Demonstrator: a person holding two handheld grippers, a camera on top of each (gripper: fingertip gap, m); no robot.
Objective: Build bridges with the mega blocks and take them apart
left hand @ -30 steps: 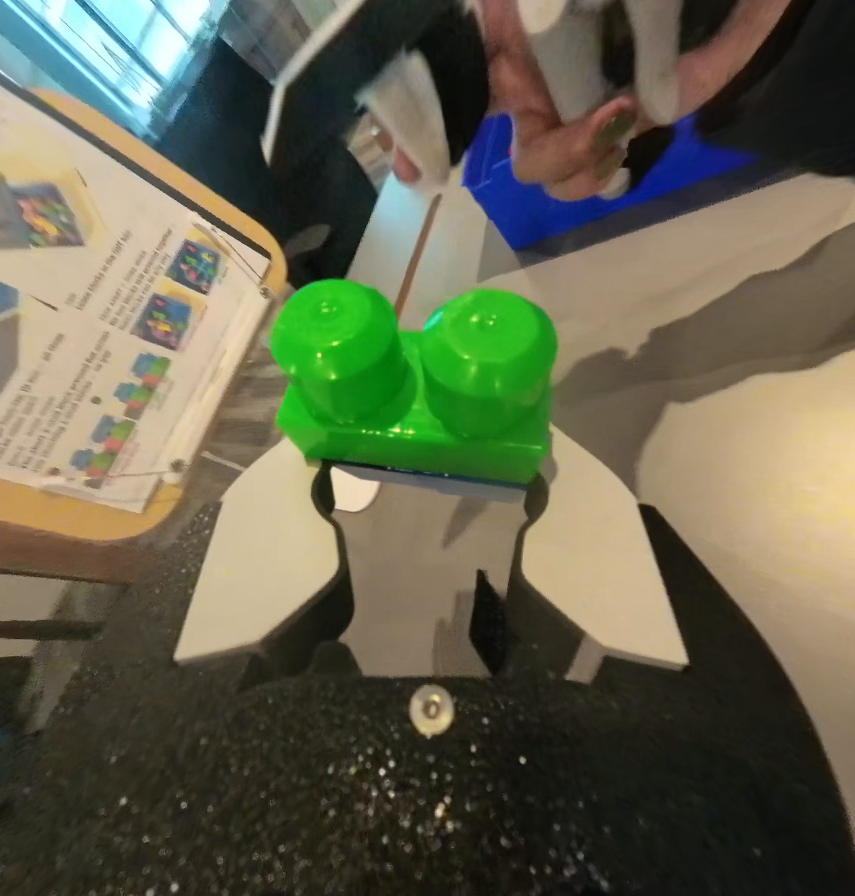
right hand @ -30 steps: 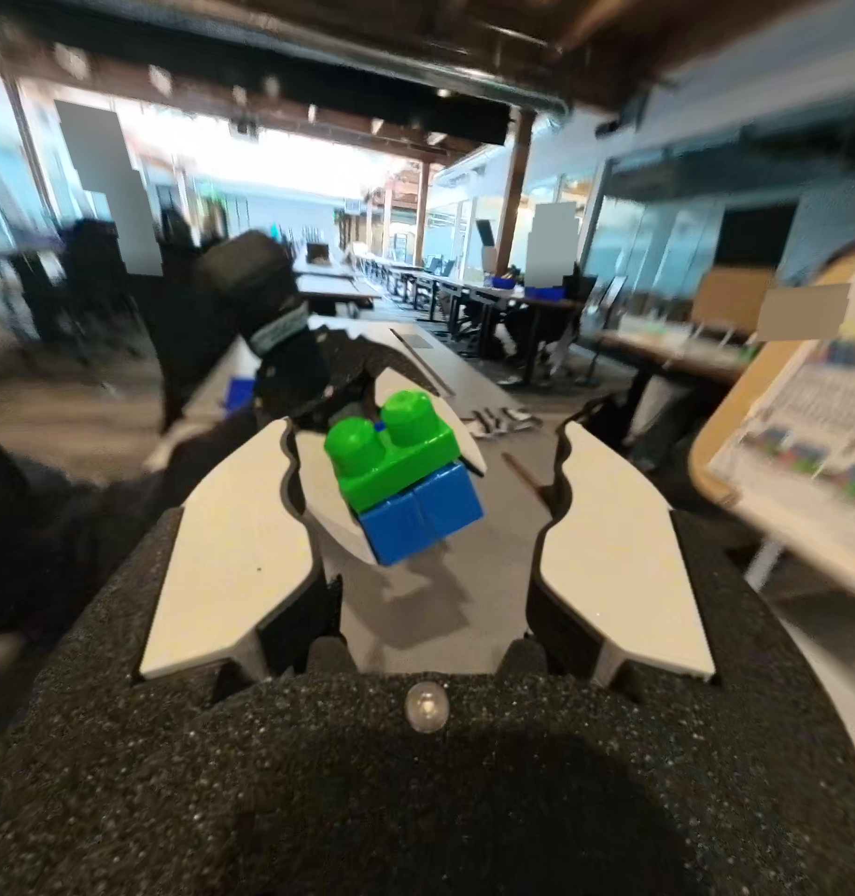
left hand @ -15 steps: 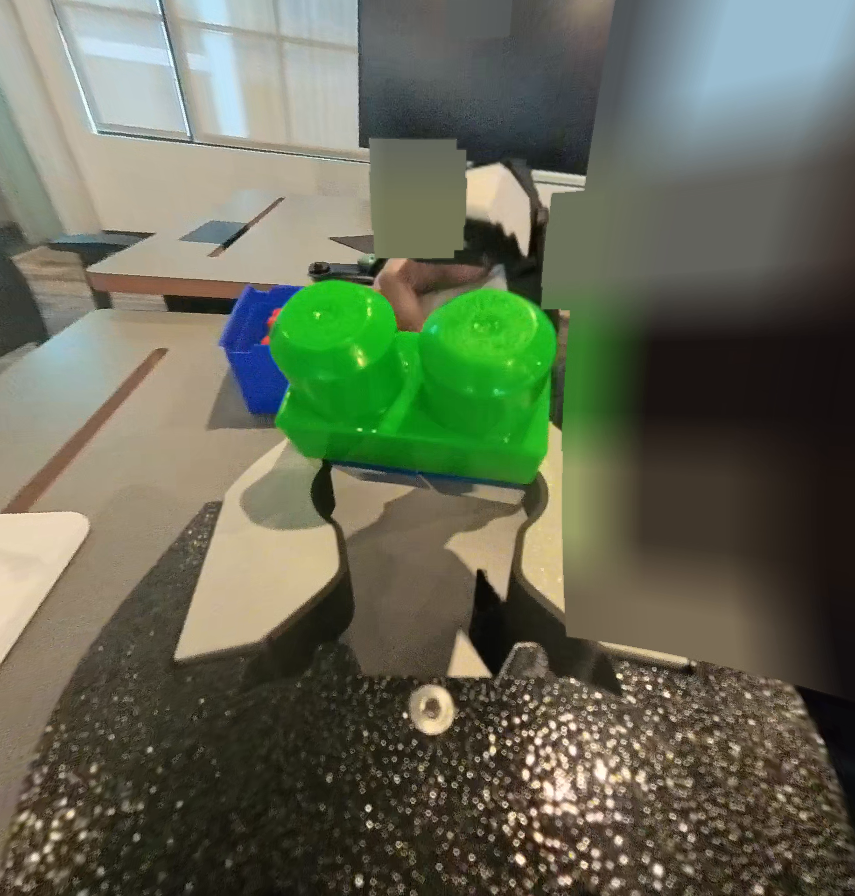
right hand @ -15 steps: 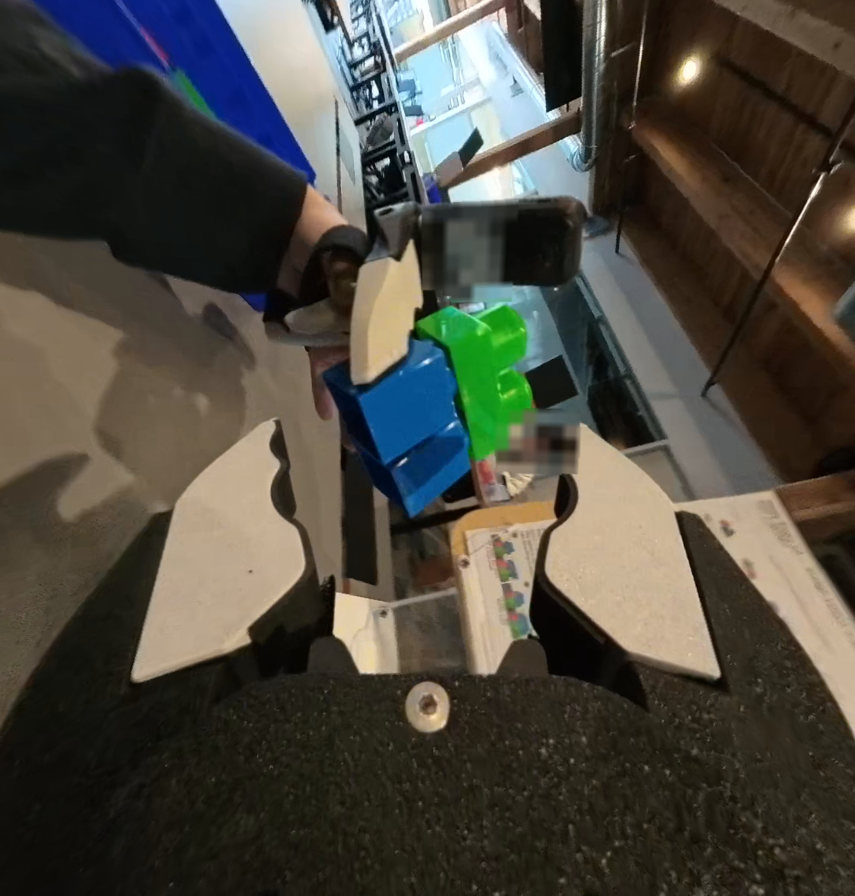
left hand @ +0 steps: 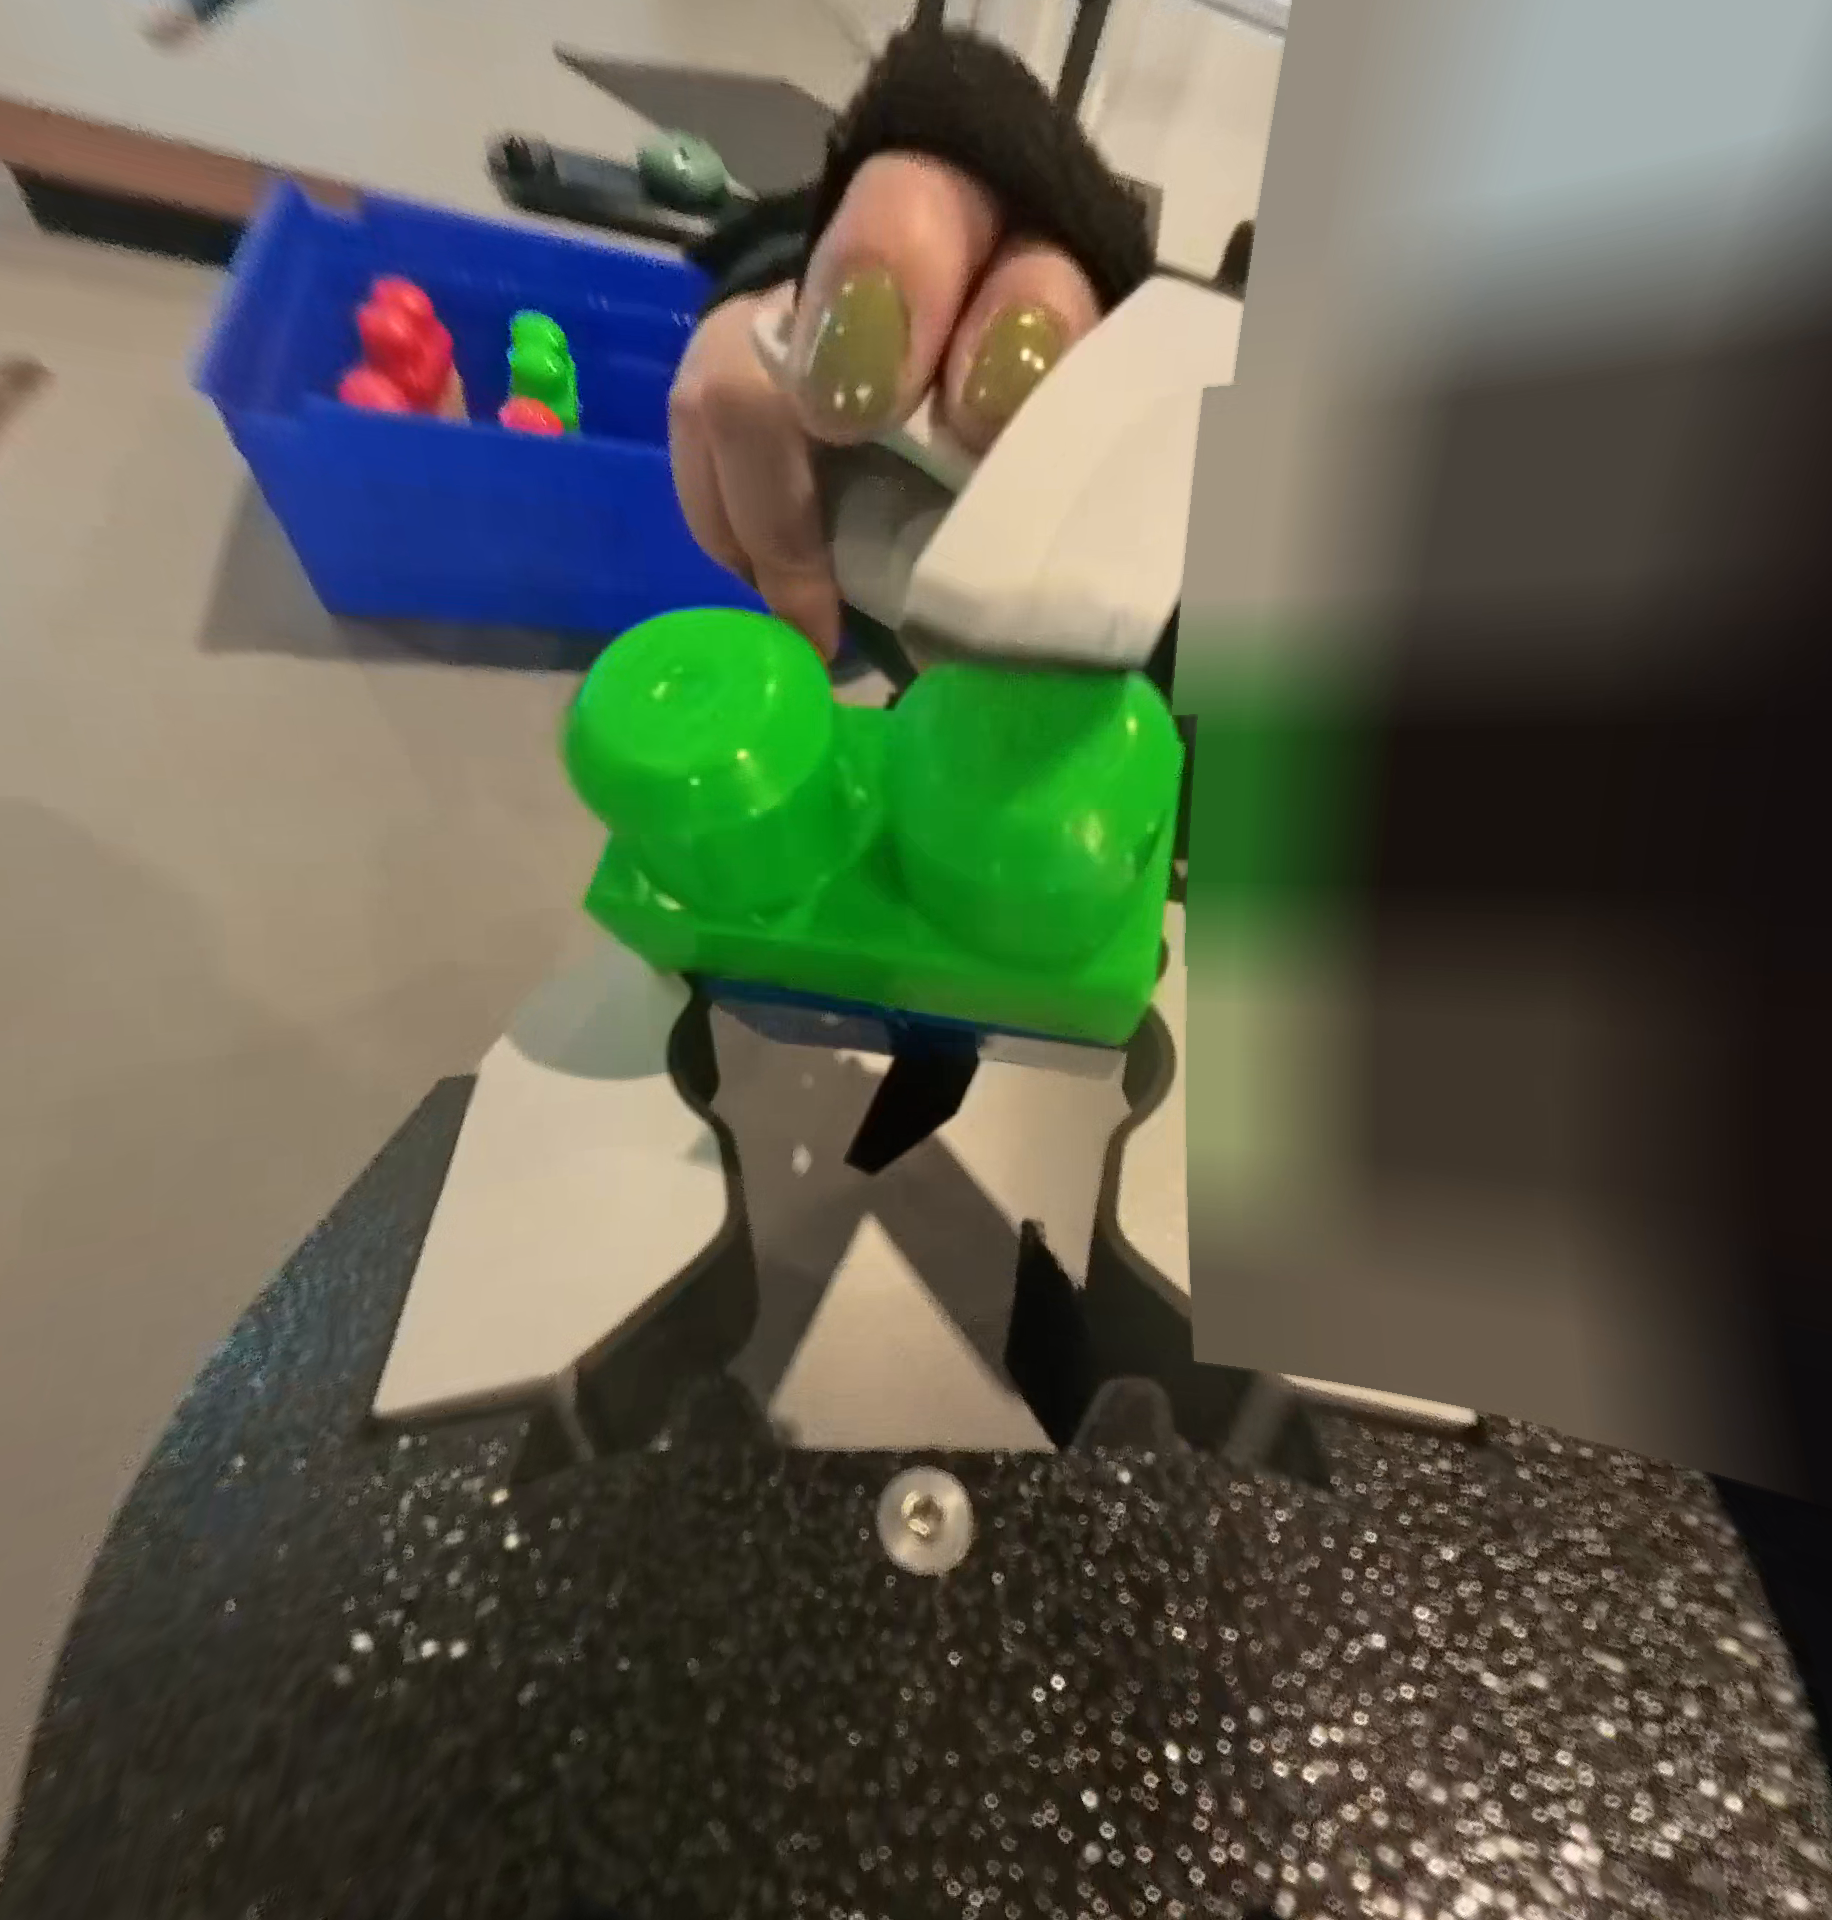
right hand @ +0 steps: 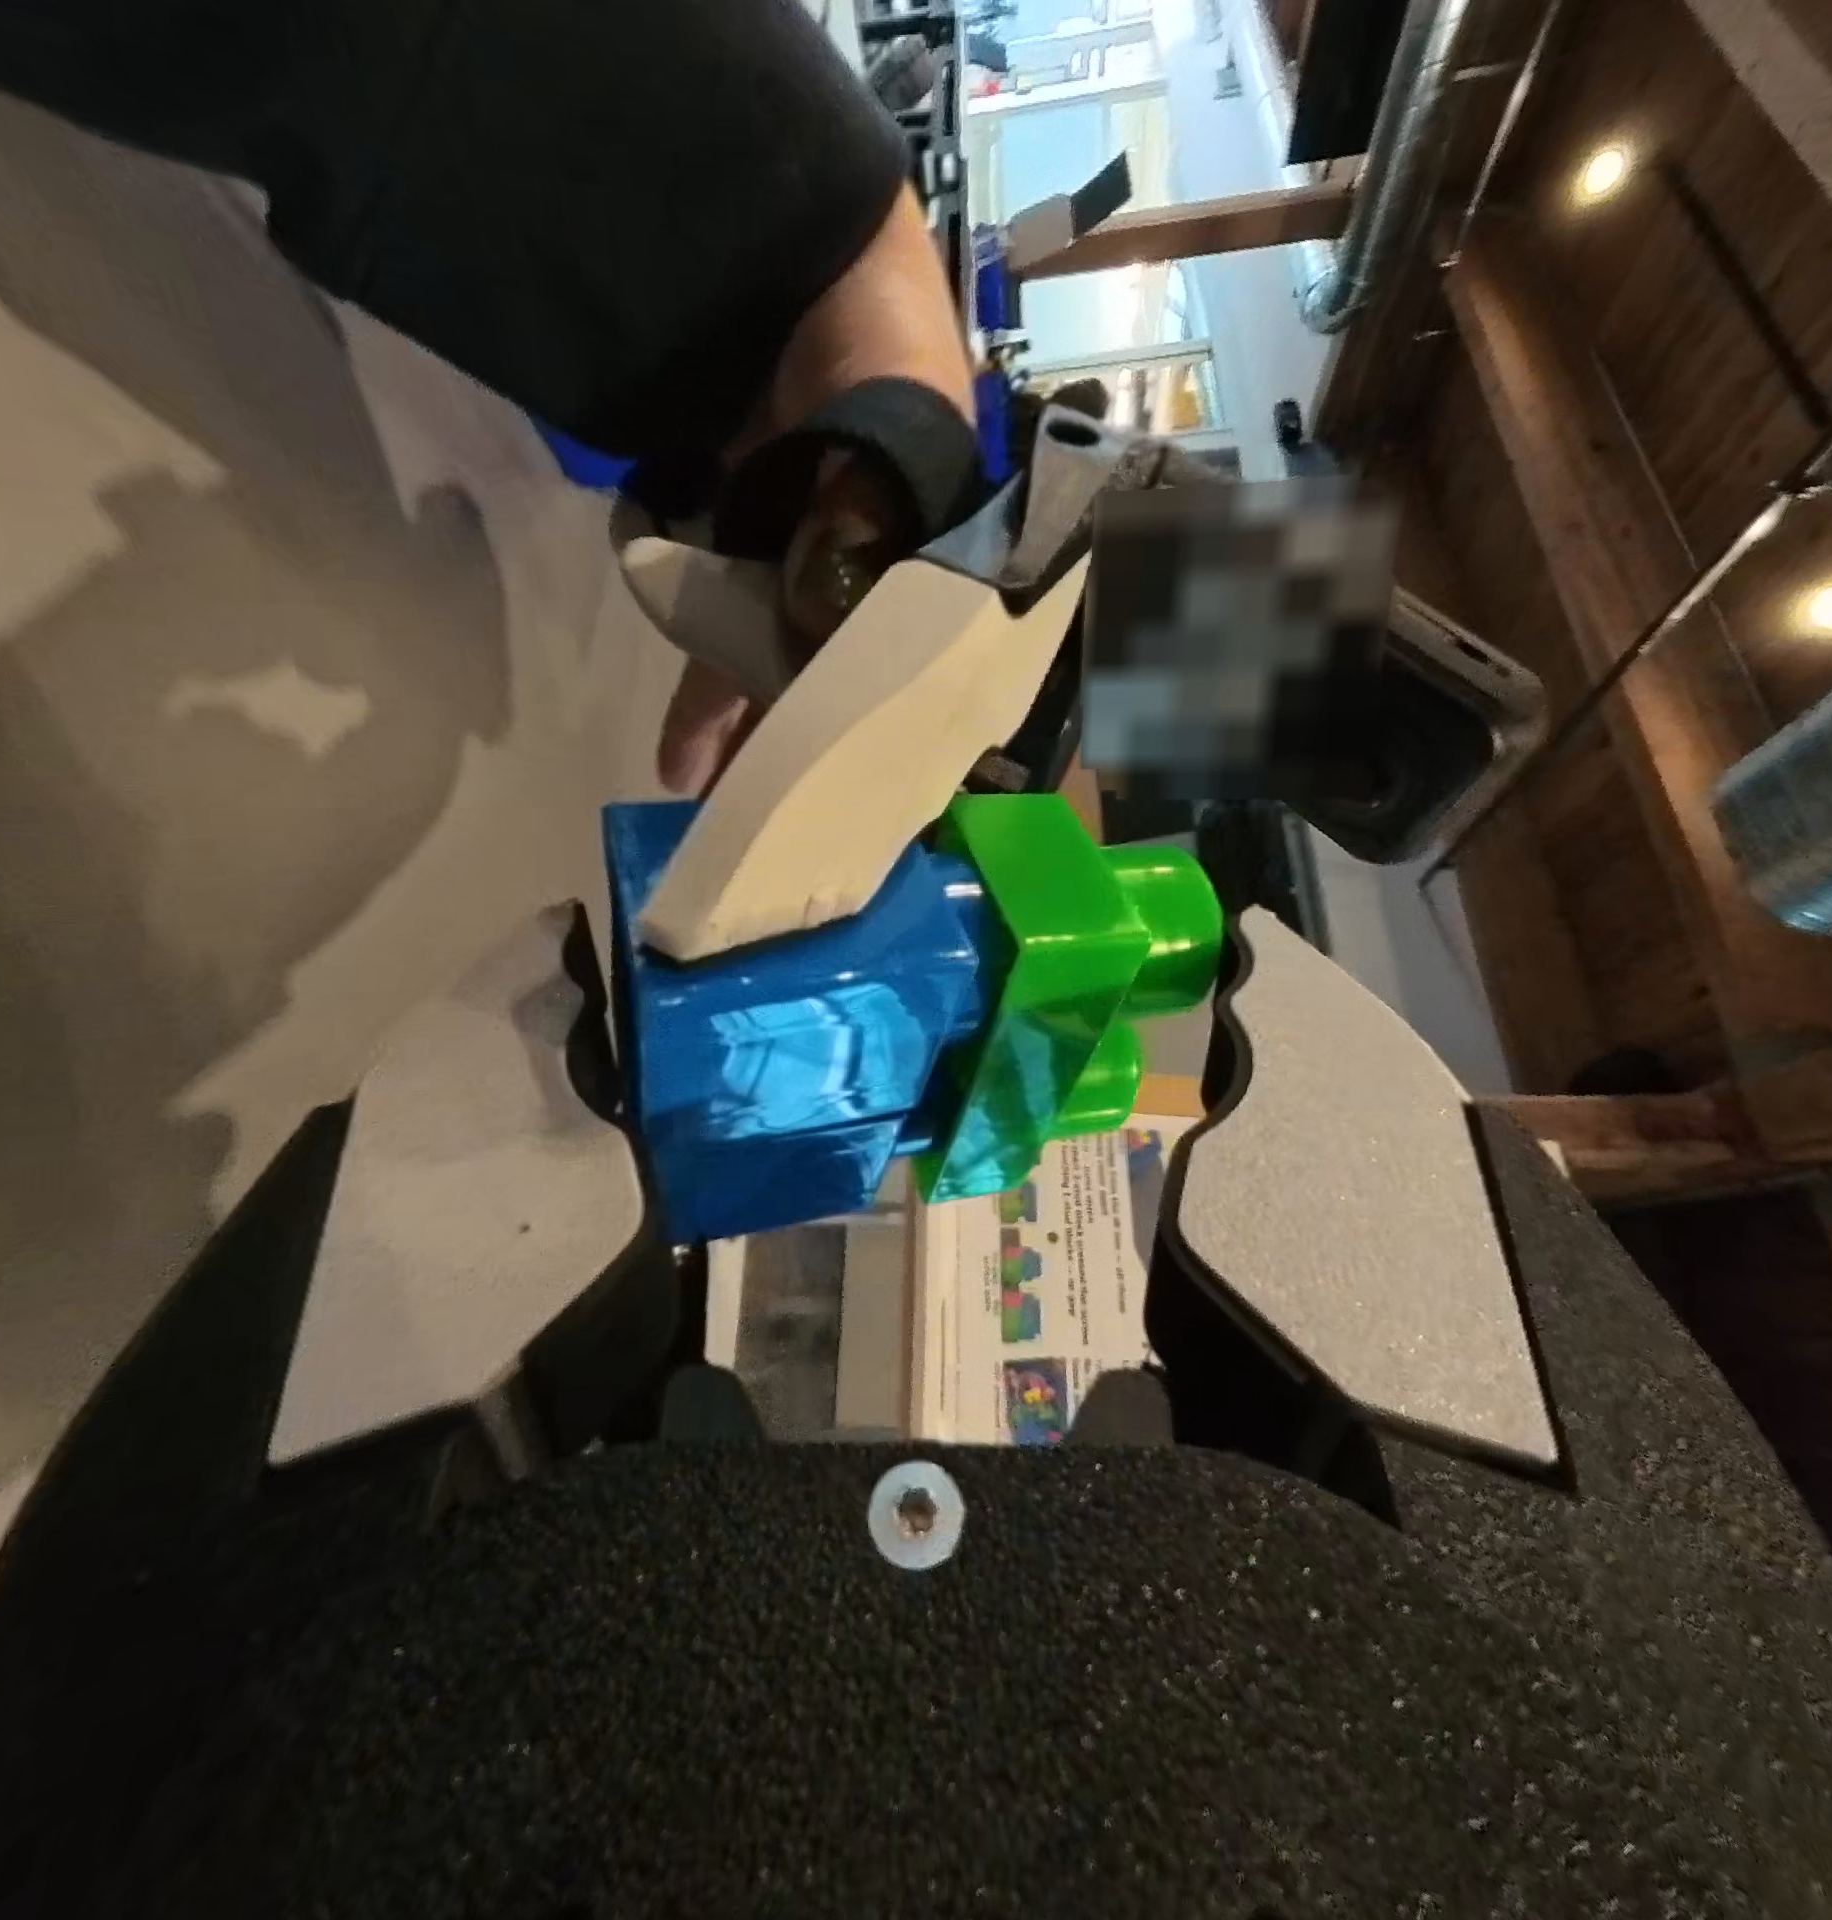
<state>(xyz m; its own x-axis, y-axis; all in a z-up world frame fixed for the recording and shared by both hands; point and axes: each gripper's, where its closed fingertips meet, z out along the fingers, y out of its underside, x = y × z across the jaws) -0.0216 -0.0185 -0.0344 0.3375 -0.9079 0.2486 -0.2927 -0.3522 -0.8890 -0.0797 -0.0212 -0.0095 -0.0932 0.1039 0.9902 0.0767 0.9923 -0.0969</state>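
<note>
Here the left gripper [left hand: 917, 1023] is clamping a two-block stack: its pale fingers are closing on the blue mega block [right hand: 787, 1039], whose top carries the green two-stud mega block [left hand: 881, 831]. In the left wrist view only a thin blue edge [left hand: 839, 1013] is peeking out under the green block, and the stack is being held up in the air above the grey table [left hand: 164, 883]. A blurred patch is covering the right side of that view, so the right finger is mostly hidden there.

The right gripper [right hand: 907, 987] is standing wide open, its two fingers spread on either side of the stack; whether they are touching it I cannot tell. In the right wrist view one finger of the left gripper [right hand: 850, 790] is pressing on the blue block's upper face, and the green studs are pointing toward the right finger. In the left wrist view, a finger of the right gripper [left hand: 1037, 540] is reaching in just above the green studs, with the person's hand [left hand: 870, 384] behind it.

Farther back on the table, a blue bin [left hand: 455, 499] is holding red blocks [left hand: 398, 353] and a green block [left hand: 543, 364]. An instruction sheet [right hand: 1047, 1299] is showing below the stack in the right wrist view.
</note>
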